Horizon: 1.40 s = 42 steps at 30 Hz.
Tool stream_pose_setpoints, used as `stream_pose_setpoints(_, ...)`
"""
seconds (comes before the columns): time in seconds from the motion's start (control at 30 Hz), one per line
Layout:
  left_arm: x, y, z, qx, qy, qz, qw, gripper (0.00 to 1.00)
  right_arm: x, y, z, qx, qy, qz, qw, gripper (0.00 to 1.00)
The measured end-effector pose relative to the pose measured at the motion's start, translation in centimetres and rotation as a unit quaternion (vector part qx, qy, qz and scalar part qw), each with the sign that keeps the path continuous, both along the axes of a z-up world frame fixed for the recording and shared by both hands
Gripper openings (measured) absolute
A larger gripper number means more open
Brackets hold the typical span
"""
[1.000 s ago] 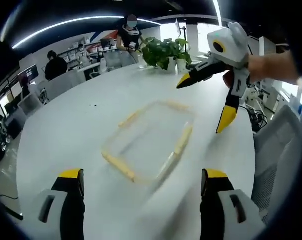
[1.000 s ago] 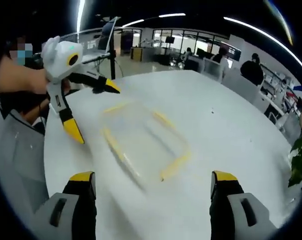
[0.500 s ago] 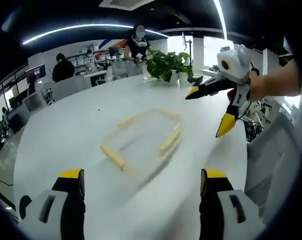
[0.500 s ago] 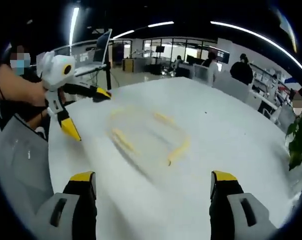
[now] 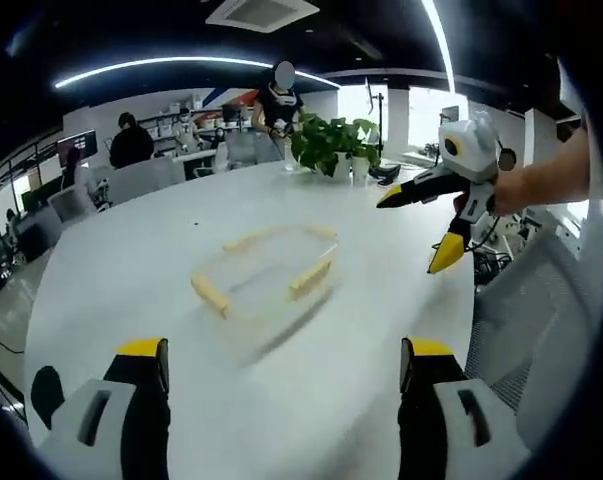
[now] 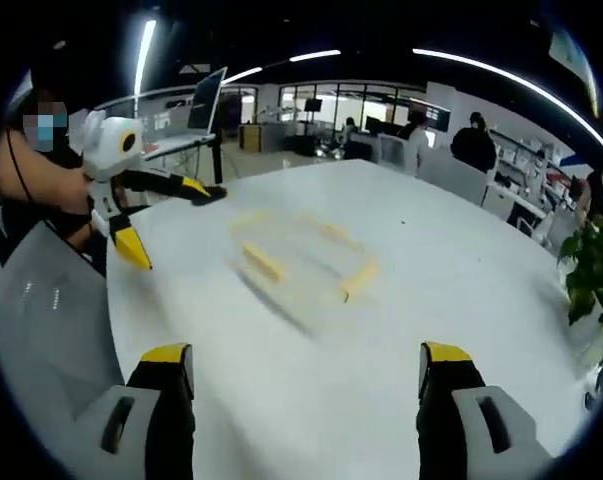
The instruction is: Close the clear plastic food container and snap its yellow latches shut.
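**Both grippers wide open, clear of the container**

Left gripper [image 5: 283, 372]: jaws spread wide, nothing between them, held above the near part of the white table [image 5: 131, 260]. Right gripper [image 6: 306, 375]: likewise wide apart and empty, over the table's near edge. In the left gripper view, right gripper out at the right, in a hand [image 5: 509, 190], yellow-tipped jaws splayed, off the table's edge and well apart from the container. In the right gripper view, left gripper at the left, jaws apart too.

Clear plastic food container [image 5: 266, 272] flat on the table, mid-surface, touched by neither gripper. Yellow latches [image 5: 210, 296] along its rim, blurred; latched or not, cannot tell. Potted plant [image 5: 333, 143] at the far end of the table. People [image 5: 131, 142] at desks beyond.
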State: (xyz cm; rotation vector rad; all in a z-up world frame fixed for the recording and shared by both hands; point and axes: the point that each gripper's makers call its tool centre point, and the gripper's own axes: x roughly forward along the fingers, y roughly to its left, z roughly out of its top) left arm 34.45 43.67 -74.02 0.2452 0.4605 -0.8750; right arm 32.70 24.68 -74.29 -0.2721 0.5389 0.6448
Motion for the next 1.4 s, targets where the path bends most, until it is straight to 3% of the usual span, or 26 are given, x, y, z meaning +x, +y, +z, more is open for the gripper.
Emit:
stream_pose_setpoints(0.1,-0.8,0.4,-0.1,0.01,-0.003,-0.003,0.9999,0.97,-0.6,-0.3,0.3,0.001,-0.005,-0.002,1.0,0.94)
stream_pose_setpoints(0.5,-3.6,2.6,0.0,-0.01,0.006,0.014,0.9998,0.98,-3.7,-0.9,0.2,0.007,-0.013,-0.008,0.9999,0.93)
stream_pose_setpoints(0.67,-3.7,3.6,1.0,-0.014,-0.003,0.026,0.9996,0.97,-4.7,-1.2,0.4,0.016,-0.017,-0.016,0.9996,0.93)
stream_pose_setpoints(1.03,-5.3,5.6,0.7,-0.014,0.005,0.043,0.999,0.96,-6.5,-0.6,0.2,0.029,-0.017,-0.016,0.9993,0.93)
stream_pose_setpoints(1.4,-6.4,5.5,0.5,-0.035,0.007,0.047,0.9982,0.96,-7.1,-0.4,0.1,0.042,-0.015,-0.02,0.9988,0.93)
